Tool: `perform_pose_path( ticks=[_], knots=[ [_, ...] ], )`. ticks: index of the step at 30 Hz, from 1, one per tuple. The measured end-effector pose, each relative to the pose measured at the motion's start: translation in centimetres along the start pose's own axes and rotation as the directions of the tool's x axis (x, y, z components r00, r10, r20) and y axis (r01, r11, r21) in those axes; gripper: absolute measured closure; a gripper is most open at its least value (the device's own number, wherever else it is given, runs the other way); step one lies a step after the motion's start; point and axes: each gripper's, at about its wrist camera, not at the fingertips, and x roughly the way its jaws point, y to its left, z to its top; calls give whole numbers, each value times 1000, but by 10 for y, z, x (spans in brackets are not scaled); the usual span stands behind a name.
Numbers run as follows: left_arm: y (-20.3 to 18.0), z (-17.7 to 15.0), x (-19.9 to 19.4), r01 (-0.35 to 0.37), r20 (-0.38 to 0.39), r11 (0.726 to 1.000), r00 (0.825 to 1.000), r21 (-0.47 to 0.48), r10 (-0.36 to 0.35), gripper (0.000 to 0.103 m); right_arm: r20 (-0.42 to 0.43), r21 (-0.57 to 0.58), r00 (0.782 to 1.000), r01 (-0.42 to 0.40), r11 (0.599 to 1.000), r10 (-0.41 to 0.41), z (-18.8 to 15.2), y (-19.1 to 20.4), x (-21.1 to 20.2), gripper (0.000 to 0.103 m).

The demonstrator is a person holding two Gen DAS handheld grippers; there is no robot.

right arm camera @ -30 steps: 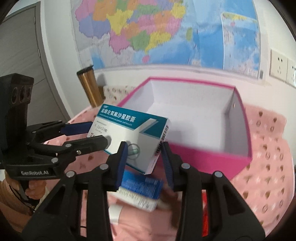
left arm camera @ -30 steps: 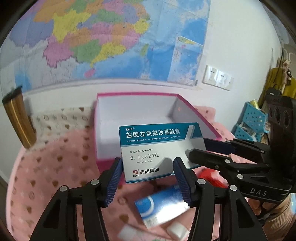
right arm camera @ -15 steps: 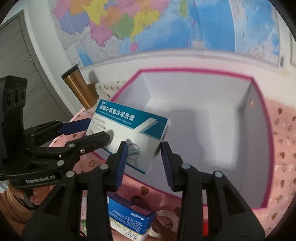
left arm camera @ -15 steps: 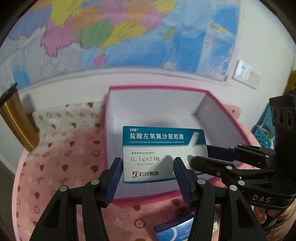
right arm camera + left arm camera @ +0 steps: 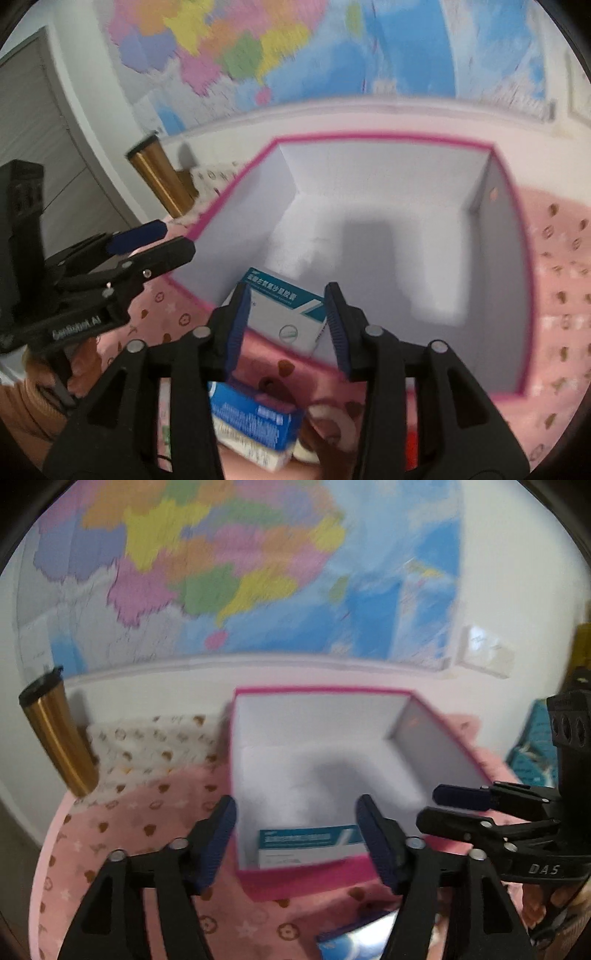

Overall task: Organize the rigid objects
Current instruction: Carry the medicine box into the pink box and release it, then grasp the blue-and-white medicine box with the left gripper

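The medicine carton (image 5: pixel 309 845) is seen at lower centre, inside the pink box (image 5: pixel 295 880) against its near wall. The jaws of the left gripper (image 5: pixel 295 843) and right gripper (image 5: pixel 288 325) have just been opening and stand apart, nothing clamped. Both should be withdrawn straight back, clear of the rim.

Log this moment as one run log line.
medicine box: inside pink box | left gripper: just opened, empty | right gripper: just opened, empty

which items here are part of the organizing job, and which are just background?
Job:
- pink box, open
- teal-and-white medicine box, inside it at the near wall
- blue carton on the pink cloth, outside the box
- left gripper and right gripper, both open, jaws just widened

Background:
- gold tumbler
- wall map
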Motion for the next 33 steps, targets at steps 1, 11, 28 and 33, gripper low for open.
perform_pose_path(
  ticks=[1,11,28,33],
  knots=[
    [-4,-2,-8,18,23,1000,1000,13,-19,27,33,-21,999,19,1000,-18,-7,3,-15,40],
    [-53,-51,-19,139,-24,981,990,133,-137,24,42,61,988,145,988,-148,-92,-26,-73,33],
    [-19,-108,3,97,-213,995,973,15,-91,24,-62,25,998,-7,1000,8,-119,7,-20,56],
    [-23,-114,8,120,-235,993,966,22,-112,28,-75,33,997,-19,999,21,-117,11,-11,59]
  ],
)
